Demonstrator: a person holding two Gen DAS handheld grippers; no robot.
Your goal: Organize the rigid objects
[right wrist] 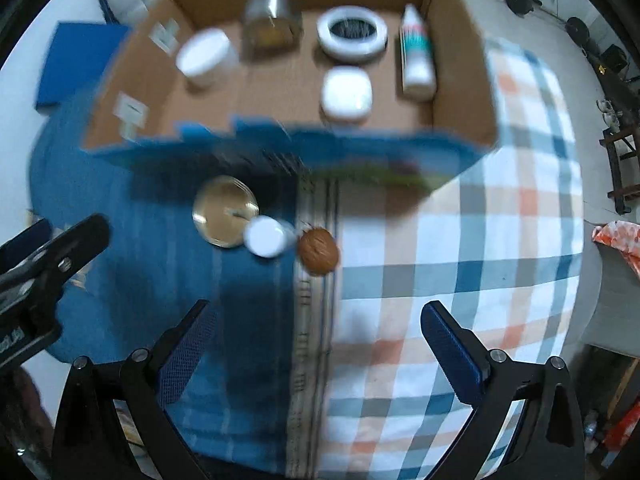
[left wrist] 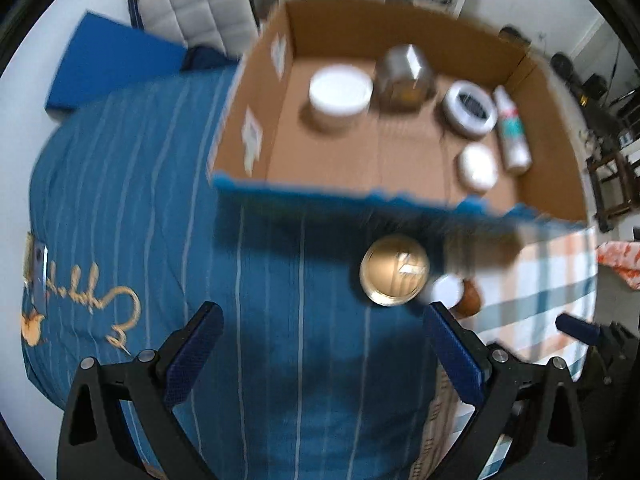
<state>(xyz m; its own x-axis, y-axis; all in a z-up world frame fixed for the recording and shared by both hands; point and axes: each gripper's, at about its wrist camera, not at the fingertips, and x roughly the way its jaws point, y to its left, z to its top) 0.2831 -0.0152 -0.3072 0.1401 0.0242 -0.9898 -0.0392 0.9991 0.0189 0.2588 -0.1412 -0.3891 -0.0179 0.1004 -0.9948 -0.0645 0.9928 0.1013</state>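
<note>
An open cardboard box (left wrist: 276,120) (right wrist: 460,80) stands on the bed and holds a white tub (left wrist: 340,94) (right wrist: 204,56), a clear jar (left wrist: 404,76) (right wrist: 272,20), a round white-rimmed tin (left wrist: 470,108) (right wrist: 352,34), a white case (left wrist: 478,168) (right wrist: 346,94) and a lying white bottle (left wrist: 512,128) (right wrist: 416,52). In front of the box lie a gold-lidded jar (left wrist: 394,270) (right wrist: 224,212), a white-capped container (left wrist: 446,290) (right wrist: 266,236) and a brown ball (left wrist: 470,298) (right wrist: 318,250). My left gripper (left wrist: 324,320) and right gripper (right wrist: 318,320) are open and empty, short of these three.
The bed has a blue striped cover (left wrist: 160,200) (right wrist: 120,280) on the left and a plaid sheet (right wrist: 460,260) on the right. A blue folder (left wrist: 108,64) lies at the back left. The left gripper's body (right wrist: 44,264) shows at the right wrist view's left edge.
</note>
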